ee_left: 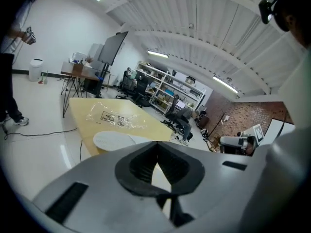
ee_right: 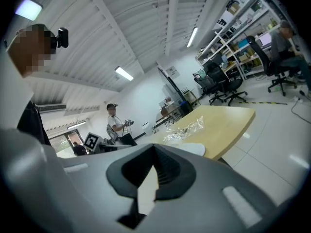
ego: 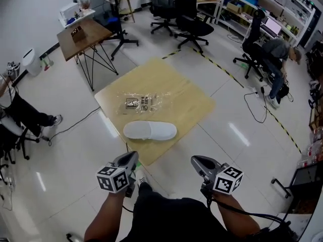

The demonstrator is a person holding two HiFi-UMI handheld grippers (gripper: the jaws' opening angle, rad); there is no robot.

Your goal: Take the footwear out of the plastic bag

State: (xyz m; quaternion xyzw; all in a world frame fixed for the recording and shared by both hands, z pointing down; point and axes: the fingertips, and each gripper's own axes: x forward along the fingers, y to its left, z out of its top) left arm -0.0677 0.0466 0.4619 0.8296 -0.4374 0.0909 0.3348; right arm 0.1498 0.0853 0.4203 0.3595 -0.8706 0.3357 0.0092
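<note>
Lying flat on the light wooden table (ego: 194, 102), toward its 6 o'clock edge: one white slipper (ego: 150, 130), out of its wrapping.

- Clear plastic bag (ego: 144, 103): crumpled and flat, printed labels showing, at the slipper's 12 o'clock. It is near the slipper, but contact cannot be told.
- Left gripper (ego: 132, 157): at the slipper's 7 o'clock, just beside the table's near corner. Its jaws are pressed together with nothing between them. Marker cube (ego: 113, 178) behind it.
- Right gripper (ego: 196, 160): at the slipper's 5 o'clock, off the table over the glossy white floor (ego: 237, 135). Its jaws are likewise together and empty. Second marker cube (ego: 228, 180) behind it.
- Both grippers sit apart from slipper and bag.

Surroundings, clock positions taken from the light table:
- Dark wooden table (ego: 83, 34) on black wire legs, 11 o'clock.
- Black office chairs (ego: 194, 24), 12 to 1 o'clock.
- Shelving (ego: 282, 4), 2 o'clock.
- Seated person (ego: 276, 52) bent forward, 2 o'clock.
- Black cable (ego: 257, 105) on the floor, 3 o'clock.
- Yellow-black floor tape (ego: 227, 72), running from 12 toward 4 o'clock.
- Second seated person (ego: 20, 112), 9 o'clock.
- White bin (ego: 31, 62), 10 o'clock.
</note>
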